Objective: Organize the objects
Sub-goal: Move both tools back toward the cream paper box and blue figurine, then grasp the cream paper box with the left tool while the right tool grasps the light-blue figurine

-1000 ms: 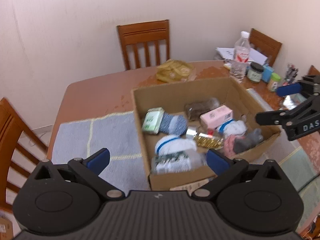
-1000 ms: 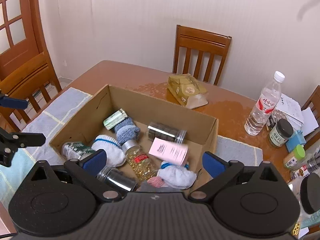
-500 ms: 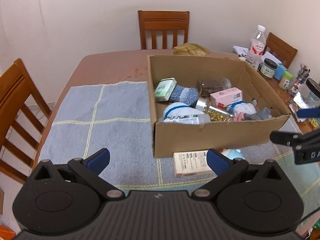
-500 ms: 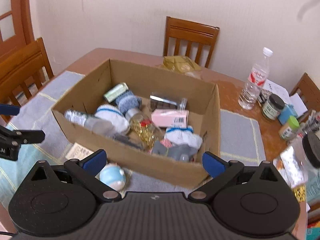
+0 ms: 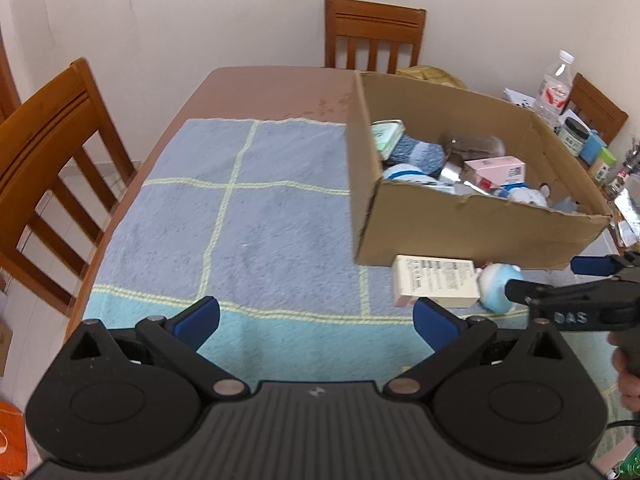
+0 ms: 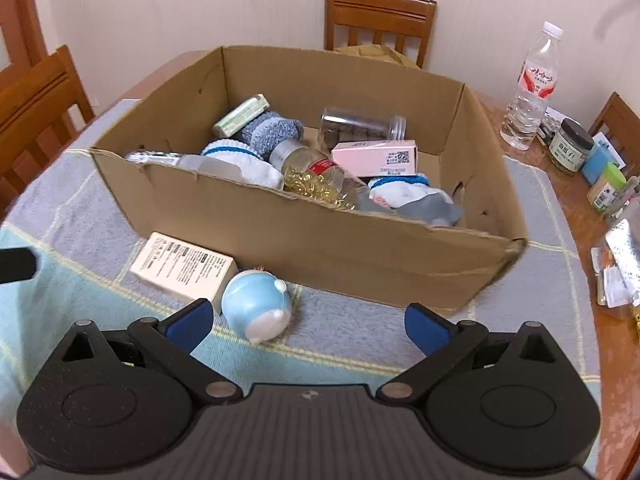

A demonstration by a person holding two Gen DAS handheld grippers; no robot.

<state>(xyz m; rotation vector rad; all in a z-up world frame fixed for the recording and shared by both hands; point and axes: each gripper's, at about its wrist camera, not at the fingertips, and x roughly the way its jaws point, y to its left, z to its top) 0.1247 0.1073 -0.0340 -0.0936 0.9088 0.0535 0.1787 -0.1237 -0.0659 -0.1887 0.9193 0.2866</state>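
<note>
An open cardboard box (image 6: pixel 360 256) (image 5: pixel 472 232) stands on a blue checked mat (image 5: pixel 256 216). Inside lie rolled socks (image 6: pixel 268 130), a pink carton (image 6: pixel 376 156), a jar of gold beads (image 6: pixel 316 176), a dark clear jar (image 6: pixel 360 126) and a green packet (image 6: pixel 240 114). In front of the box lie a cream carton (image 6: pixel 184 266) (image 5: pixel 436 280) and a light blue round toy (image 6: pixel 258 306) (image 5: pixel 496 282). My right gripper (image 6: pixel 308 322) is open, just before the toy. My left gripper (image 5: pixel 316 320) is open over the bare mat, left of the carton.
A water bottle (image 6: pixel 532 84), a dark-lidded jar (image 6: pixel 570 148) and small containers (image 6: pixel 608 184) crowd the table's right side. Wooden chairs stand at the far side (image 5: pixel 374 34) and at the left (image 5: pixel 44 152). A yellow bag (image 5: pixel 432 74) lies behind the box.
Both grippers have pulled back and down from over the box to the mat in front of it. The cream carton and blue toy have come into view. Both stay open.
</note>
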